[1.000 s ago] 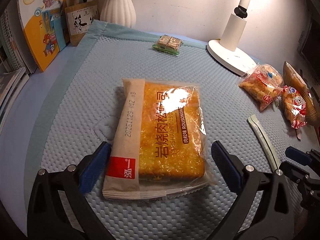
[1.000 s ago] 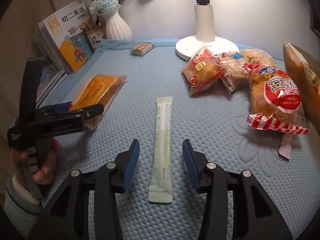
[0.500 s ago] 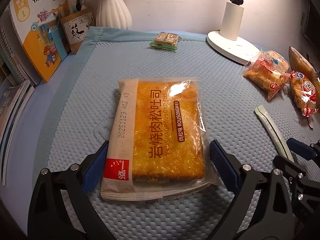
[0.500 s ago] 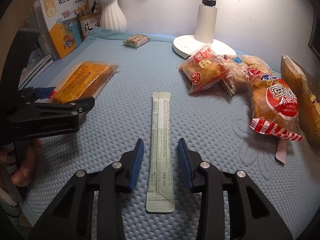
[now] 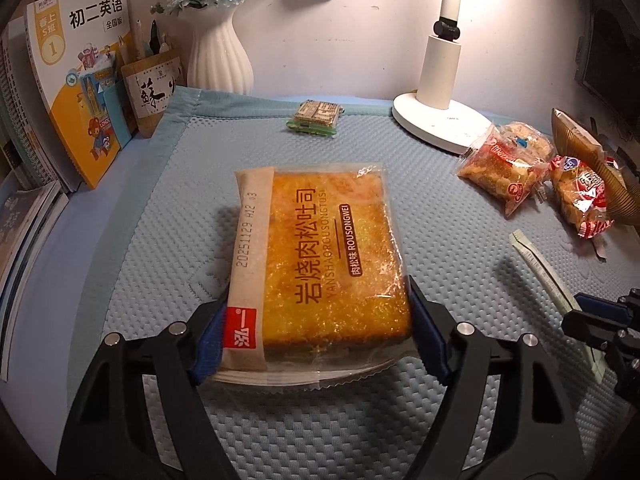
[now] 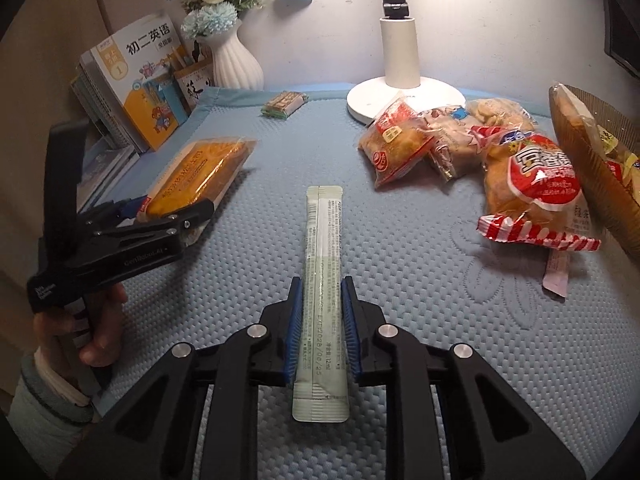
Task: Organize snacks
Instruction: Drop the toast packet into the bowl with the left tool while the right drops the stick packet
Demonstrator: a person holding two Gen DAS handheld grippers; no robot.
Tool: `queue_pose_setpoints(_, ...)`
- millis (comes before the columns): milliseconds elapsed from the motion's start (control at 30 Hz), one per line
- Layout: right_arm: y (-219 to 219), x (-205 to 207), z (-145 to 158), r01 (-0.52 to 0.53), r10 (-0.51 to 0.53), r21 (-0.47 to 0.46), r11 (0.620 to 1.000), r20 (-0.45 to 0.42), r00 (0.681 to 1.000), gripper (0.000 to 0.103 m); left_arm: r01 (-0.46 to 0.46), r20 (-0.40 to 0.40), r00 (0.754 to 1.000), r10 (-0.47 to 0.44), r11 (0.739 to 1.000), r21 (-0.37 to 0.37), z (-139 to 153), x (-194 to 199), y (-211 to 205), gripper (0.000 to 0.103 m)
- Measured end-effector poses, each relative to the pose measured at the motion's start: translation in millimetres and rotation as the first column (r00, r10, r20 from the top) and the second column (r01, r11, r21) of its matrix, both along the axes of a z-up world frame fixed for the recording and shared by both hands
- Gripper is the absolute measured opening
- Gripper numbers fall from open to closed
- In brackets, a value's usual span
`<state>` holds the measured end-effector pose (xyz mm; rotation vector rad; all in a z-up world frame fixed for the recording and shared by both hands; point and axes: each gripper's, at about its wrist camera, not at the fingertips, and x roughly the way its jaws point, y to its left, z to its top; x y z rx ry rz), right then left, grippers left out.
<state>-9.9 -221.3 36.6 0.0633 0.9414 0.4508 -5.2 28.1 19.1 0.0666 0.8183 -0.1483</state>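
Toast packet point(image 5: 320, 256), lying mid-mat point(image 5: 160, 200) toward its left edge, sits clamped at its near end between the left gripper point(image 5: 316, 336) jaws. Right gripper point(image 6: 320, 332) jaws pinch the long sachet point(image 6: 322, 272) near the mat's front edge. Lift both level, squeezing gently so the wrappers don't slip.

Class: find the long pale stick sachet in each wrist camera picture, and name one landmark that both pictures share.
Left wrist view: stick sachet at the right edge, slanting down toward the right gripper.
Right wrist view: stick sachet bottom centre, between the jaws.
Shared landmark: white lamp base.
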Motion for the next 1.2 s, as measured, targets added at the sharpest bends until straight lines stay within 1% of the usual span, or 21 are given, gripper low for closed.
queue_pose_setpoints(100,-19,-6,16,0.029,-0.029,0.008,1.0,0.032,0.999,0.019,0.0,0.005,1.0,0.0,1.0,0.014,3,-5,-6,0.077)
queue_pose_setpoints(200,-45,-13,34,0.071,-0.073,0.028,0.997,0.068,0.995,0.019,0.017,0.011,1.0,-0.016,0.999,-0.032,13,-13,-18,0.077)
queue_pose_setpoints(300,-81,-16,55,0.137,-0.141,0.041,0.99,0.119,0.983,0.019,0.07,0.047,0.997,-0.068,0.997,-0.038,32,-18,-45,0.077)
queue_pose_setpoints(400,-126,-12,73,0.231,-0.237,0.057,0.971,0.164,0.957,0.019,0.146,0.098,0.985,-0.141,0.988,-0.047,58,-17,-85,0.077)
queue_pose_setpoints(500,-175,4,83,0.344,-0.35,0.064,0.937,0.183,0.919,0.019,0.24,0.13,0.964,-0.231,0.969,-0.061,82,-6,-136,0.077)
queue_pose_setpoints(567,-207,19,83,0.415,-0.424,0.087,0.906,0.17,0.89,0.019,0.289,0.135,0.951,-0.278,0.955,-0.073,94,3,-172,0.077)
queue_pose_setpoints(633,-232,35,80,0.467,-0.478,0.105,0.878,0.155,0.865,0.019,0.344,0.144,0.933,-0.329,0.934,-0.096,105,14,-210,0.077)
queue_pose_setpoints(733,-252,57,78,0.513,-0.523,0.103,0.852,0.151,0.839,0.019,0.401,0.135,0.913,-0.385,0.906,-0.134,113,33,-263,0.077)
queue_pose_setpoints(867,-276,83,77,0.549,-0.564,0.127,0.826,0.157,0.811,0.024,0.429,0.111,0.903,-0.414,0.878,-0.211,115,59,-310,0.078)
queue_pose_setpoints(933,-288,93,74,0.576,-0.586,0.107,0.81,0.137,0.799,0.024,0.426,0.113,0.905,-0.411,0.874,-0.233,117,65,-320,0.082)
queue_pose_setpoints(967,-294,94,72,0.58,-0.592,0.12,0.806,0.122,0.797,0.024,0.426,0.115,0.905,-0.411,0.872,-0.239,119,67,-321,0.082)
queue_pose_setpoints(1033,-301,86,68,0.572,-0.589,0.159,0.805,0.094,0.802,0.024,0.43,0.12,0.903,-0.412,0.87,-0.243,122,65,-316,0.082)
queue_pose_setpoints(1067,-300,81,67,0.572,-0.588,0.154,0.806,0.094,0.803,0.024,0.431,0.127,0.902,-0.412,0.872,-0.233,123,61,-310,0.083)
queue_pose_setpoints(1133,-294,71,63,0.563,-0.577,0.143,0.814,0.095,0.811,0.024,0.419,0.149,0.906,-0.395,0.888,-0.19,125,51,-292,0.086)
queue_pose_setpoints(1200,-283,61,60,0.537,-0.554,0.164,0.828,0.083,0.828,0.024,0.387,0.16,0.918,-0.362,0.906,-0.173,125,43,-269,0.089)
